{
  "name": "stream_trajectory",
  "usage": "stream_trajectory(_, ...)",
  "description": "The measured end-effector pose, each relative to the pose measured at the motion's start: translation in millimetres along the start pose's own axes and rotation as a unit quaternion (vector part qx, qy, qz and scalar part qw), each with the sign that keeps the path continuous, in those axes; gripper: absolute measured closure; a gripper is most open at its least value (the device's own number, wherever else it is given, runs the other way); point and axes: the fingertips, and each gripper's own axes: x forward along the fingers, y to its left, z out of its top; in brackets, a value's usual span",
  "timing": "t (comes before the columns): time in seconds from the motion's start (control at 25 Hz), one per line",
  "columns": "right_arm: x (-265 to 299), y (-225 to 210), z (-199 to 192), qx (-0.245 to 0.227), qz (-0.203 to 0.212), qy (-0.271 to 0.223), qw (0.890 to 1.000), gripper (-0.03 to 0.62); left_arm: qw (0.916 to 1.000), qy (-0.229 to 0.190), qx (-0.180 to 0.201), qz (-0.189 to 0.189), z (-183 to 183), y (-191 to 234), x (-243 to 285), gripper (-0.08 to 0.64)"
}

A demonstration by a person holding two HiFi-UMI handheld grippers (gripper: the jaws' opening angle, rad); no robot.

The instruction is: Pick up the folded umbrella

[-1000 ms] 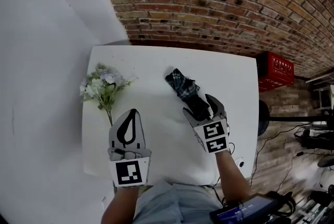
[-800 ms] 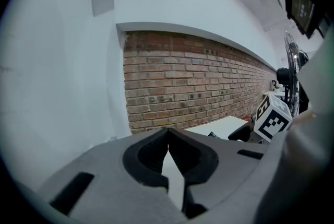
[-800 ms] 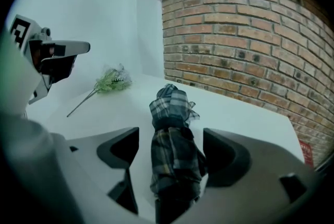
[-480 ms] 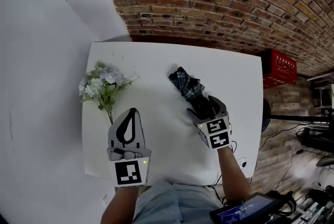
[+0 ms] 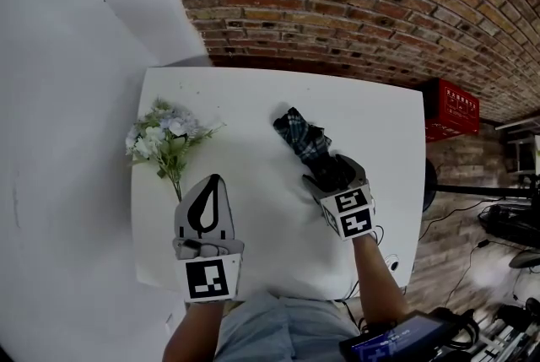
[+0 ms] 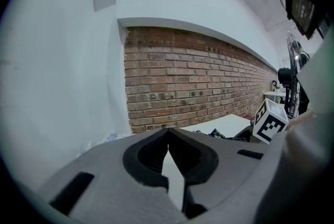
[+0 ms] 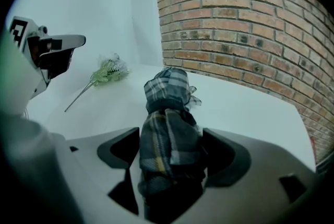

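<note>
The folded umbrella [image 5: 297, 132], in dark plaid cloth, lies on the white table [image 5: 245, 99] right of the middle, pointing away and to the left. My right gripper [image 5: 332, 168] is shut on its near end. In the right gripper view the umbrella [image 7: 168, 113] fills the gap, and both jaws of the right gripper [image 7: 169, 151] press on the cloth. My left gripper [image 5: 214, 181] hovers over the table's near left part, shut and empty. In its own view the left gripper [image 6: 168, 138] has its jaw tips meeting.
A bunch of pale artificial flowers [image 5: 167, 137] lies at the table's left side, also seen as the flowers [image 7: 108, 72] in the right gripper view. A brick wall [image 5: 354, 6] stands behind the table. A red crate [image 5: 451, 111] and cables sit on the floor to the right.
My right gripper's jaws, spread around the umbrella's near end a second ago, have shut on it. The umbrella has shifted slightly to the right. The left gripper has not moved.
</note>
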Motion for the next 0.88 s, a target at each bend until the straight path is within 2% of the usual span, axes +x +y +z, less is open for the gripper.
stream_trajectory(0.36, -1.6, 0.6, 0.5, -0.001, 0.005, 0.002, 1.0, 0.222, 1.0, 0.002, 0.002, 0.001, 0.4, -0.3, -0.8, 0.554)
stream_trajectory(0.88, -4.0, 6.5, 0.7, 0.001, 0.005, -0.002, 1.0, 0.317, 1.0, -0.001, 0.001, 0.0, 3.2, -1.7, -1.0, 0.552)
